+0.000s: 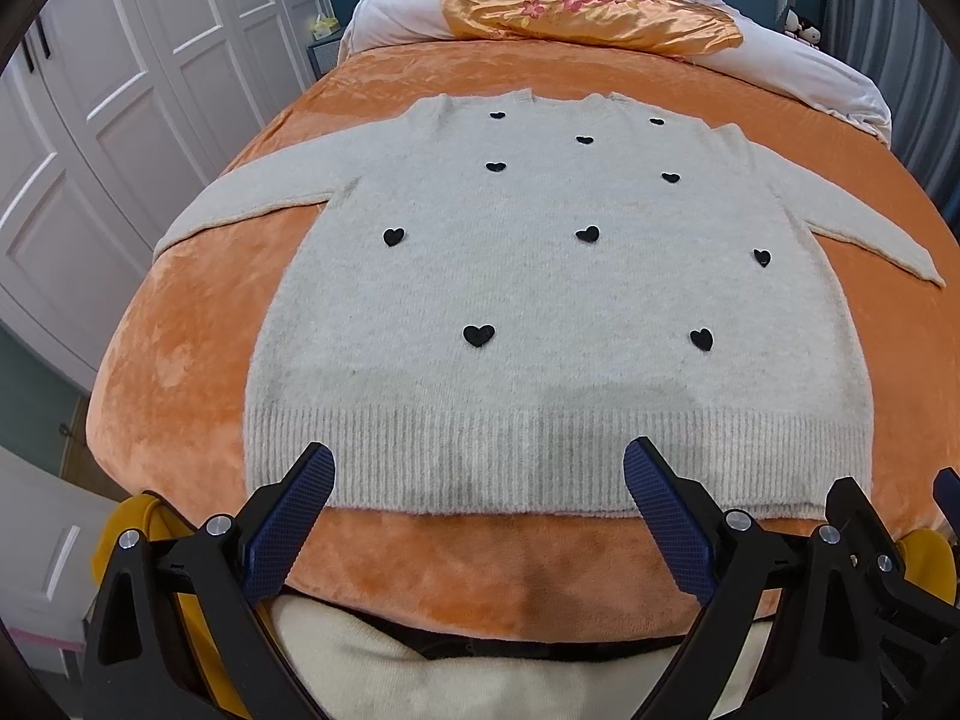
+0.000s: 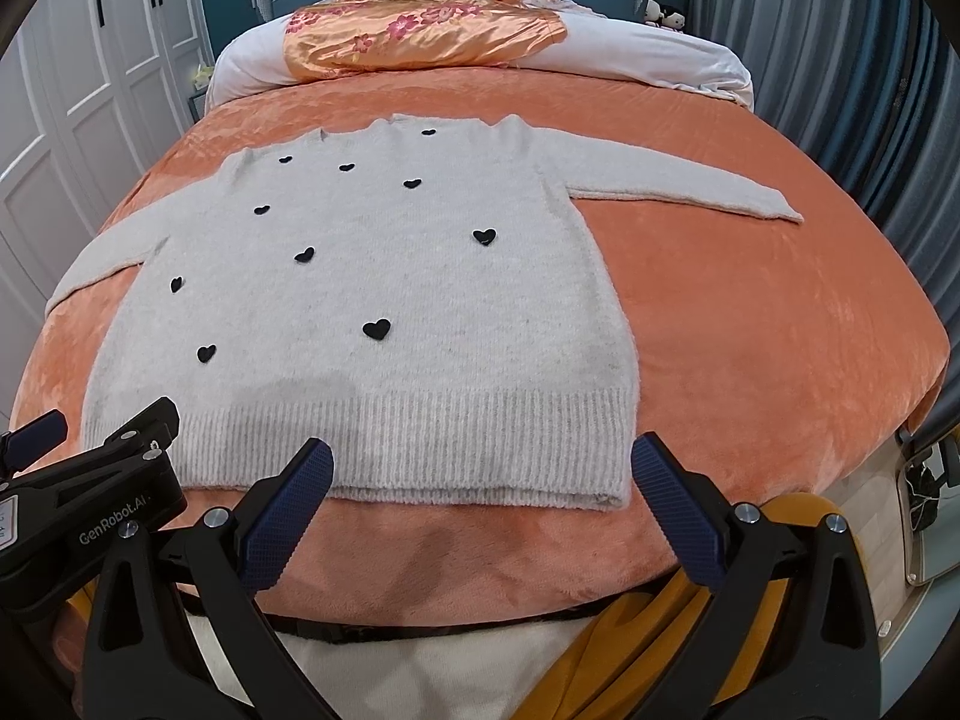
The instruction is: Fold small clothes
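A light grey knit sweater with small black hearts lies flat on the orange bedspread, front up, both sleeves spread out, ribbed hem toward me. It also shows in the right wrist view. My left gripper is open and empty, hovering just above the hem's middle. My right gripper is open and empty above the hem's right part. The left gripper's body also shows in the right wrist view, at the left edge.
An orange floral satin cloth lies on white bedding at the bed's head. White wardrobe doors stand on the left, grey-blue curtains on the right. The bedspread lies bare right of the sweater.
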Available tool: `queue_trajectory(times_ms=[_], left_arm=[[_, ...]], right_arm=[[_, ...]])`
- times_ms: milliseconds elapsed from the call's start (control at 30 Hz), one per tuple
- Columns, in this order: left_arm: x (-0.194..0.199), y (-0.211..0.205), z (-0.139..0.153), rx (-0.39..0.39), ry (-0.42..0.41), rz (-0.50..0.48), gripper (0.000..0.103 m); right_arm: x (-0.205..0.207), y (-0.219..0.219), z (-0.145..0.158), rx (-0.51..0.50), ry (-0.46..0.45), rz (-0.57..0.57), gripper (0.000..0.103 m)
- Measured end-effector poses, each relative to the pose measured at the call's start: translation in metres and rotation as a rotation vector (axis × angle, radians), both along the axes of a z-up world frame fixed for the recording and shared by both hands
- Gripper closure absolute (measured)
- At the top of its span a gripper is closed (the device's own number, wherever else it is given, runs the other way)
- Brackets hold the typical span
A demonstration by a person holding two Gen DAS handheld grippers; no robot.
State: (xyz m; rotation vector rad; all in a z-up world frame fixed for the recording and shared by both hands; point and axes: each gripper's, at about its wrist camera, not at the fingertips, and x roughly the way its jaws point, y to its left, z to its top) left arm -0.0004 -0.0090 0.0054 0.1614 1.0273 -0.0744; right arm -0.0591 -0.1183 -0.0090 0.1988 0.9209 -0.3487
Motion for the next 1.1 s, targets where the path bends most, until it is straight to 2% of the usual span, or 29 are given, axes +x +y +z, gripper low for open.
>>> queue_trajectory(times_ms=[633, 767, 867, 967, 1100], left_arm=[[0.004, -0.003, -0.004, 0.005, 0.011, 0.002, 0.009], [0.012, 0.002, -0.010, -0.048, 0.048, 0.003, 0.006], [0.023, 0.013, -0.013, -0.076, 0.048, 0.041, 0.006], [0.041, 0.031, -0.016, -0.090, 0.034, 0.081, 0.006], [0.064, 0.051, -0.021, -0.122, 0.035, 0.130, 0.006]], right_arm=[[0.002, 0.001, -0.005, 0.004, 0.008, 0.005, 0.006], [0.007, -0.010, -0.014, 0.034, 0.009, 0.018, 0.006], [0.013, -0.041, -0.019, 0.082, -0.010, -0.017, 0.006], [0.021, -0.105, -0.024, 0.130, -0.037, -0.104, 0.006], [0.045, -0.229, -0.029, 0.161, -0.110, -0.277, 0.006]])
